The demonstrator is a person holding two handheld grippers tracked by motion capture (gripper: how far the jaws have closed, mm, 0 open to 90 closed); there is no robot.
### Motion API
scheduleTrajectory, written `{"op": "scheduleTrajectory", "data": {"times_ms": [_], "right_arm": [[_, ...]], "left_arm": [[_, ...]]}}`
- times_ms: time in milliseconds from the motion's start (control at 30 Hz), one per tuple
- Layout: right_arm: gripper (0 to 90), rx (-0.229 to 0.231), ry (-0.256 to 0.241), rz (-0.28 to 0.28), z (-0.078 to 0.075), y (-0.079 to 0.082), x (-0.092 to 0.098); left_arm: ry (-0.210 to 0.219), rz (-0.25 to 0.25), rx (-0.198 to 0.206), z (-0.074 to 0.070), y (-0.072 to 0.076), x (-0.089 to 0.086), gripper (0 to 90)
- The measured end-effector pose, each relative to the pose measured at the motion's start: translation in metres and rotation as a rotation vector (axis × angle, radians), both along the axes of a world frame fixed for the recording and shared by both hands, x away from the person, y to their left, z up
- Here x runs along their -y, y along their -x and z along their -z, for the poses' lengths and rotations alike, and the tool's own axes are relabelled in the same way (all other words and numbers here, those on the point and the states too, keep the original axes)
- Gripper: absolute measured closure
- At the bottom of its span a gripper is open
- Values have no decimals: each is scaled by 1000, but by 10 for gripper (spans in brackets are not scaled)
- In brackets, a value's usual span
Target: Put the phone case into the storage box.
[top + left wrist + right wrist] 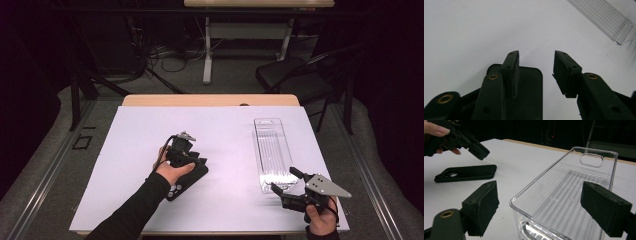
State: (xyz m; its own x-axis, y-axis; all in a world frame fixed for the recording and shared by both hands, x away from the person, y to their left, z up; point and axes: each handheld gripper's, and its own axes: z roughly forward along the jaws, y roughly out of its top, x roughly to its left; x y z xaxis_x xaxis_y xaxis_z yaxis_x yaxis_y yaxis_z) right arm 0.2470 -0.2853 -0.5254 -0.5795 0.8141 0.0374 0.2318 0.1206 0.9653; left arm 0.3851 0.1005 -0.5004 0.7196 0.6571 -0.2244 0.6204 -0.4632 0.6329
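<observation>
Light falls from above onto the white surface (150, 150), which is bright and even — the room behind it is very dark, almost black. In the high view the picture is a bit soft and grainy. The clear tray (564, 202) shines along its rim and ribs, with small bright glints. Shadows are faint and short. In the left gripper view the left tool (536, 72) looks sharp enough, but the edges of the picture go dim. In the right gripper view the right tool (539, 202) is close and maybe slightly blurry — the far background is lost in the dark.
</observation>
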Motion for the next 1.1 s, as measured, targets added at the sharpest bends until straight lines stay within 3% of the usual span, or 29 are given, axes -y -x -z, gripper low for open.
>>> {"op": "scheduleTrajectory", "data": {"times_ms": [67, 133, 300, 433, 600, 933, 1033, 1100], "right_arm": [[144, 0, -1, 2, 0, 0, 0], [144, 0, 0, 2, 0, 0, 0], [144, -2, 2, 1, 0, 0, 0], [144, -1, 3, 3, 0, 0, 0], [144, -3, 1, 5, 0, 0, 0], [144, -2, 1, 5, 1, 0, 0], [144, -2, 1, 6, 1, 0, 0], [144, -5, 3, 6, 1, 0, 0]], "left_arm": [[11, -1, -14, -2, 2, -4, 530], [0, 10, 3, -4, 4, -6, 510], [13, 3, -5, -7, 6, -11, 429], [28, 0, -5, -9, 9, -14, 313], [59, -7, -15, -12, 12, -17, 241], [76, -11, -16, -16, 16, -25, 239], [94, -14, -41, -17, 17, -29, 214], [82, -13, -44, -18, 18, -30, 203]]}}
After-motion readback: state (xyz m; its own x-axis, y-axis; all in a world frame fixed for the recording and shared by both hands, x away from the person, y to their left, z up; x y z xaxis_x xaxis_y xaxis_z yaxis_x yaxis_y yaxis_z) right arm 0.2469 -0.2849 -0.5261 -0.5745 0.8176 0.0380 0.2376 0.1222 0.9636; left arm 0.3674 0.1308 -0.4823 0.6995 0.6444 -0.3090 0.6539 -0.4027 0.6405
